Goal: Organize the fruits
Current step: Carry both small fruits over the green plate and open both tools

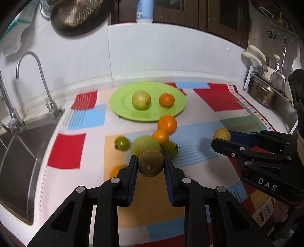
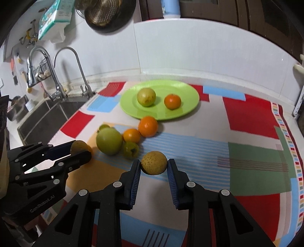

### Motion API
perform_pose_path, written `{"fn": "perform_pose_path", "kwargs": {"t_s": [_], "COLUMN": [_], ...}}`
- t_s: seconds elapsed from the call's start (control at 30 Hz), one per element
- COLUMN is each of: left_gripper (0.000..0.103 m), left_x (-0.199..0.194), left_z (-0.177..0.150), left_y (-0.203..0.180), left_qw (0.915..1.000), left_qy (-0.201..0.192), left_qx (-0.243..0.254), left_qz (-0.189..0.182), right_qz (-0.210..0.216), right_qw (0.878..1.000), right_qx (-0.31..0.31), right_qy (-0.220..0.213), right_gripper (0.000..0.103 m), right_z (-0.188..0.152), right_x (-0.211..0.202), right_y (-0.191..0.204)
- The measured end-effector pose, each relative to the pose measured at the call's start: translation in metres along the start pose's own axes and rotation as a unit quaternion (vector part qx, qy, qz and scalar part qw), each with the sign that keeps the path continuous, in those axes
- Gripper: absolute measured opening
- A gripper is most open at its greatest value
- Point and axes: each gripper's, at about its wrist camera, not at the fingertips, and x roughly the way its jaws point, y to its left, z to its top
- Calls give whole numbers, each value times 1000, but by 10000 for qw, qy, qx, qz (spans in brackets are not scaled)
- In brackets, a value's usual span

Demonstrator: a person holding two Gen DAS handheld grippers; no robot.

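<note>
My left gripper [image 1: 151,161] is shut on a brown round fruit [image 1: 151,163], held just above the cloth. My right gripper [image 2: 154,163] is shut on a yellow speckled fruit [image 2: 154,162]; from the left wrist it shows at the right [image 1: 221,137]. Between and beyond them lies a cluster: a large green fruit [image 2: 109,141], two oranges [image 2: 148,126], and small green fruits [image 2: 130,150]. Farther back, the green plate [image 2: 190,91] holds a pale green fruit [image 2: 146,96] and a small orange [image 2: 172,101].
A patchwork cloth [image 2: 250,117] covers the counter. A steel sink [image 1: 17,152] with a faucet [image 1: 38,62] lies at the left. A metal pot [image 1: 264,95] and utensil rack stand at the far right. A colander [image 2: 110,11] hangs on the white wall.
</note>
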Motion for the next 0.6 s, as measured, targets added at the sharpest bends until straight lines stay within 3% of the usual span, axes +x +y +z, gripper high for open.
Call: {"fn": "perform_pose_path", "kwargs": {"t_s": [0.3,0.6], "left_gripper": [28,28], "left_x": [-11,-2], "left_z": [29,58], "left_y": [6,15], "left_qw": [9990,9981], "left_qy": [-409,-572], "left_qx": [149,212], "left_qz": [64,55], "right_qz": [-101,-198], "right_qw": [9987,9956], "right_qx": [-41,-107], "right_qy": [-496,-908], "right_gripper": [30,30], "right_z": [24,57], "right_x": [-18,-20], "right_y": [5,9]}}
